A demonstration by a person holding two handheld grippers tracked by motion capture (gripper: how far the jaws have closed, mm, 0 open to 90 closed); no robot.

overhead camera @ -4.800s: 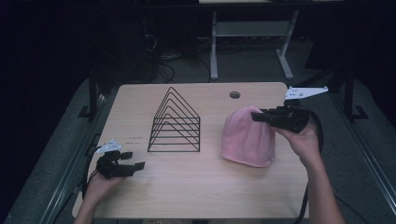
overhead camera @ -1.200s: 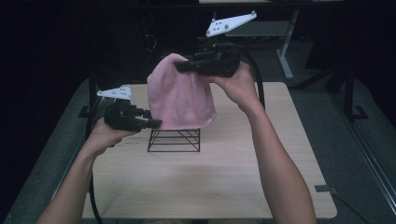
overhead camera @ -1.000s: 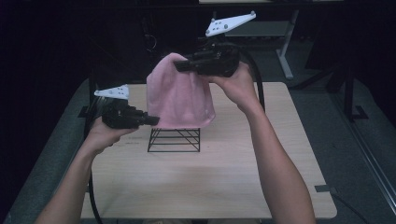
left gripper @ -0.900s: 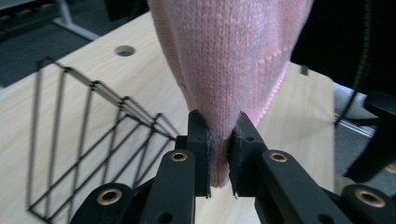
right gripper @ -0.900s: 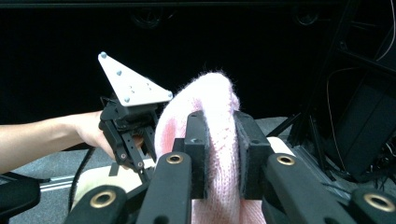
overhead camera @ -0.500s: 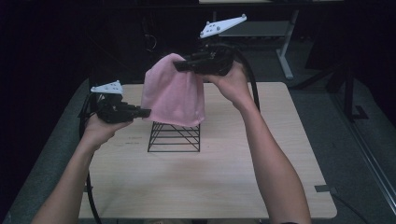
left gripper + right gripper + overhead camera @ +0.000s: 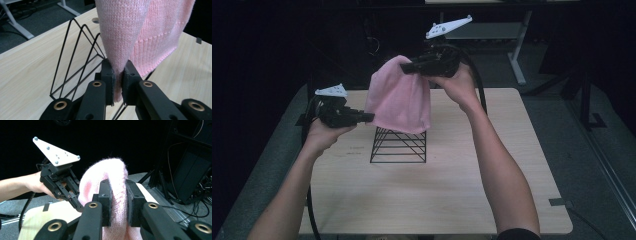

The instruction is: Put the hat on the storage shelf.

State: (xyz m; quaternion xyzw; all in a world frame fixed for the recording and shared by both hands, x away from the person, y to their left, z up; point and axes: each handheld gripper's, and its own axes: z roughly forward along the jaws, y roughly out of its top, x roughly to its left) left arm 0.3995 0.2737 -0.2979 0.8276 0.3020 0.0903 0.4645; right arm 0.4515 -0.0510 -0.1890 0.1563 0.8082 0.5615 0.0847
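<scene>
Hat shifted left | one pink hat (image 7: 401,97) | one wire rack (image 7: 398,145) | two grippers clamped

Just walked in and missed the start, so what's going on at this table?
A person is holding a pink knitted hat up over a black wire rack that stands on the wooden table. The right gripper is clamped on the top of the hat, and the left gripper pinches its lower edge on the left side. The hat hangs in the air, its hem covering the rack's peak in the high view; whether it touches the wires cannot be told.
</scene>
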